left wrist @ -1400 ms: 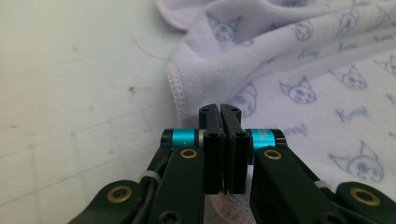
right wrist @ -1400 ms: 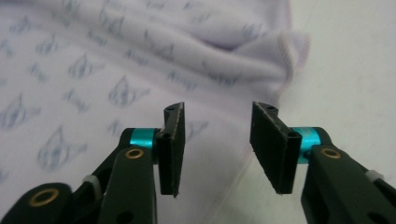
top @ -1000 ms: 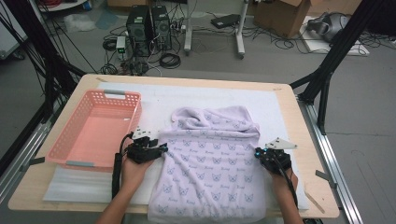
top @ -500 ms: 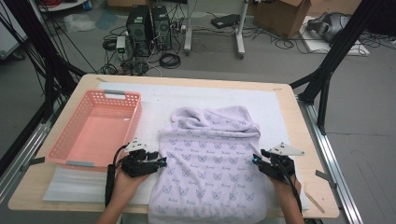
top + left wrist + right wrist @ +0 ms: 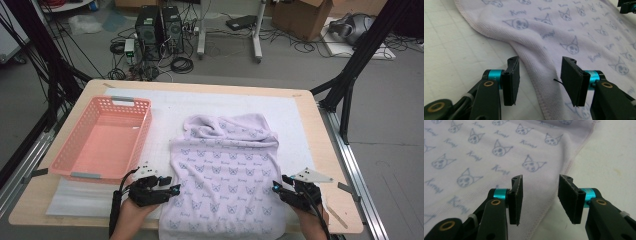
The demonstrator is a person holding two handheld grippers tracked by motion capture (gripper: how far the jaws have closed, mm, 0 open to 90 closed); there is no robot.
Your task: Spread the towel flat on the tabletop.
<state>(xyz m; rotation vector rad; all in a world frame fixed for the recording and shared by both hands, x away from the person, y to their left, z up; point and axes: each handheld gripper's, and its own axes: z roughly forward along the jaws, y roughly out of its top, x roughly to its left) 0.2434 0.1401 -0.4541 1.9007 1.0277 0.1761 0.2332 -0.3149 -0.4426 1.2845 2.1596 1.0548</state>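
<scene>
A wooden table (image 5: 325, 130) carries a white gridded mat (image 5: 165, 107), and on the mat's middle lies a lilac towel (image 5: 225, 170) printed with small cat faces, its far end bunched in folds, its near end hanging to the table's front edge. Left of the towel, just beside it, sits an empty pink basket (image 5: 102, 137). The left gripper (image 5: 540, 75) stands at the towel's left hem near the front, jaws about half apart with the hem running between them, pads not pressing it. The right gripper (image 5: 540, 195) stands at the right hem, its jaws having just been opening, the hem lying loose between them, nothing held
</scene>
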